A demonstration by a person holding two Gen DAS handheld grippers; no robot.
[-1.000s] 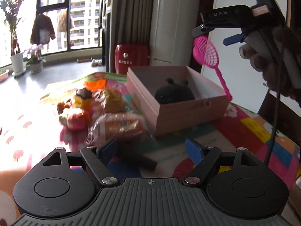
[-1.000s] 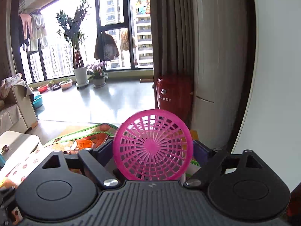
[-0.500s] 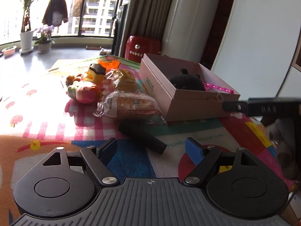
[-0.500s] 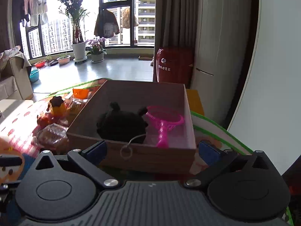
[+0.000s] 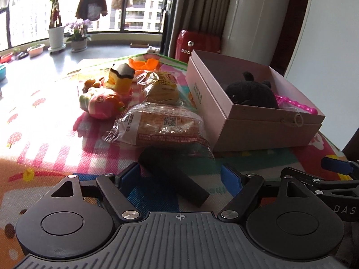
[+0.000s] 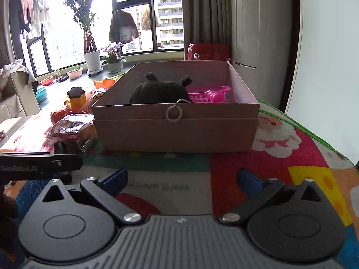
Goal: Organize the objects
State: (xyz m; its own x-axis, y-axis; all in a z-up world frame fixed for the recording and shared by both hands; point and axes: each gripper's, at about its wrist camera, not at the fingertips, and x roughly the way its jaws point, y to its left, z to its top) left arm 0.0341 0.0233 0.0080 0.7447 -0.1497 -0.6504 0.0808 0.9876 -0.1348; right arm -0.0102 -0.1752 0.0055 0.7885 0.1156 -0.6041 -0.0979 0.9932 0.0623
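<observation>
Your left gripper (image 5: 179, 177) hovers low over a desk covered by a colourful printed mat (image 5: 44, 139); take the pink cardboard box (image 5: 246, 121) on that mat as your landmark. The left jaws stand wide apart with blue pads, and a matte black cylinder (image 5: 172, 177) lies on the mat between them, untouched by either pad.

Left of the box sits a cluster of things. Farthest left is a soft, rounded pink and green toy (image 5: 101, 103). Behind it stands a yellow pudding-shaped toy (image 5: 120, 78) with a dark scalloped top. Nearer the box are two crinkly clear packets: a round bun (image 5: 161, 87) with red printing too blurred to read, and in front of it a flat bread slice (image 5: 163, 127) bearing a small square code and a line of date digits you cannot make out. An orange plastic piece (image 5: 145, 63) lies behind them.

The box is rectangular, open at the top, with a small ring pull (image 6: 174, 113) on a cord hanging at its front wall. Faint writing runs along its left side, unreadable. Inside rest a fuzzy black plush (image 6: 159, 92) with small ears and, to its right, a bright pink plastic mesh scoop (image 6: 208, 95).

Behind the box a glossy red canister (image 5: 197, 44) shows the letters "DRO".

Your right gripper (image 6: 182, 179) faces the box front, jaws spread fully and empty. The mat beneath shows mirrored lettering, not legible.
</observation>
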